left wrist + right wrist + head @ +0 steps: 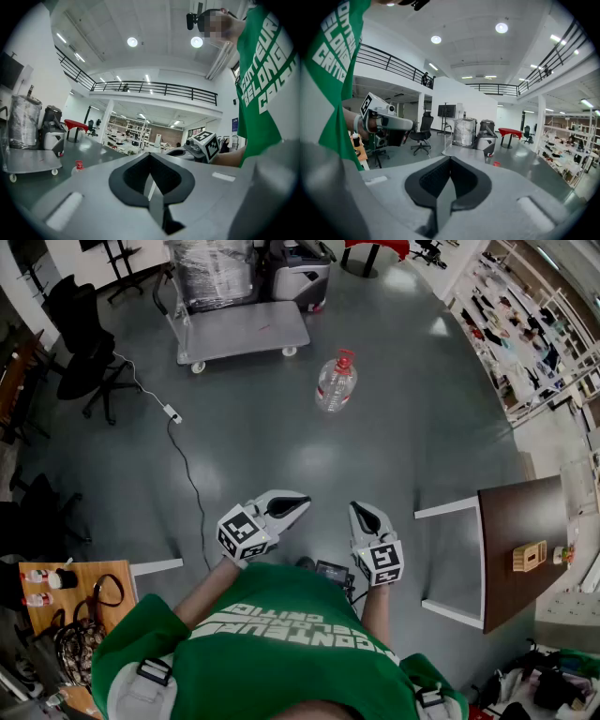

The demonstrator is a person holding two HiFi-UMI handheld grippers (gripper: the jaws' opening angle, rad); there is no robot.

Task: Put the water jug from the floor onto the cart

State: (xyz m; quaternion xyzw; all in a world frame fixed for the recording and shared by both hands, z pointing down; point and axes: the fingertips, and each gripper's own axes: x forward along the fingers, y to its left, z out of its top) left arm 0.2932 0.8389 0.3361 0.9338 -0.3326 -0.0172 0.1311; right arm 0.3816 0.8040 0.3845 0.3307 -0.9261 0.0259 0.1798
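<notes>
My left tongs and right tongs are both pressed together with nothing in them, side by side just in front of my chest. The jug stands upright on the floor, well ahead of both tongs, near the cart but not touching it.

A lab hall with mezzanine, shelving, cart.

The person wears a green short-sleeved T-shirt with white block lettering, under pale grey shoulder straps with black buckles. The left gripper and right gripper are light grey shells, black-lined inside, each bearing a black-and-white marker cube.
</notes>
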